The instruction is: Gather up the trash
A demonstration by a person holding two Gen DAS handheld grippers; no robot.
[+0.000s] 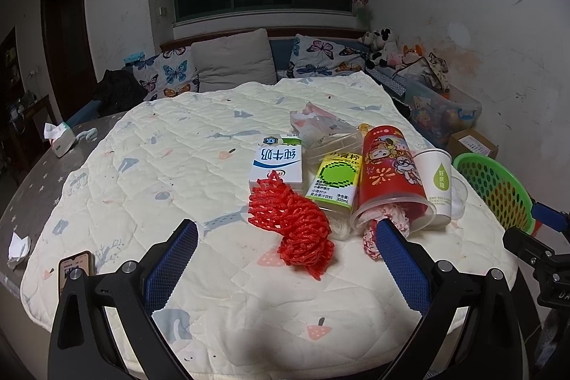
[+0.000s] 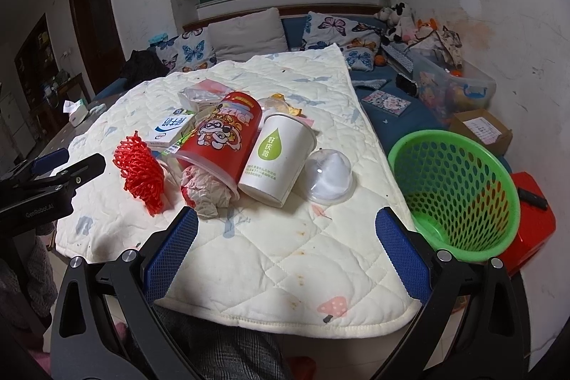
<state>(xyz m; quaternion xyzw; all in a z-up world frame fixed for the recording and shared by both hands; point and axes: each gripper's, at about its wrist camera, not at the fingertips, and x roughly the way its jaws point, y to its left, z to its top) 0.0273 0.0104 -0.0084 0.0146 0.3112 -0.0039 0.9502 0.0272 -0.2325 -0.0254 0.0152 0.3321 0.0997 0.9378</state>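
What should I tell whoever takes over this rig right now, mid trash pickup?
Left gripper: open, empty, hovering over the quilt just short of the red foam net.
Right gripper: open, empty, over the quilt's near edge, in front of the white paper cup.
Trash, all on the quilt: red foam net, milk carton, green-label bottle, tipped red tub with crumpled paper at its mouth, white paper cup, clear dome lid, plastic wrappers behind.
Green basket stands off the quilt's right edge and looks empty.
Done: nothing binned that I can see. Left: everything.
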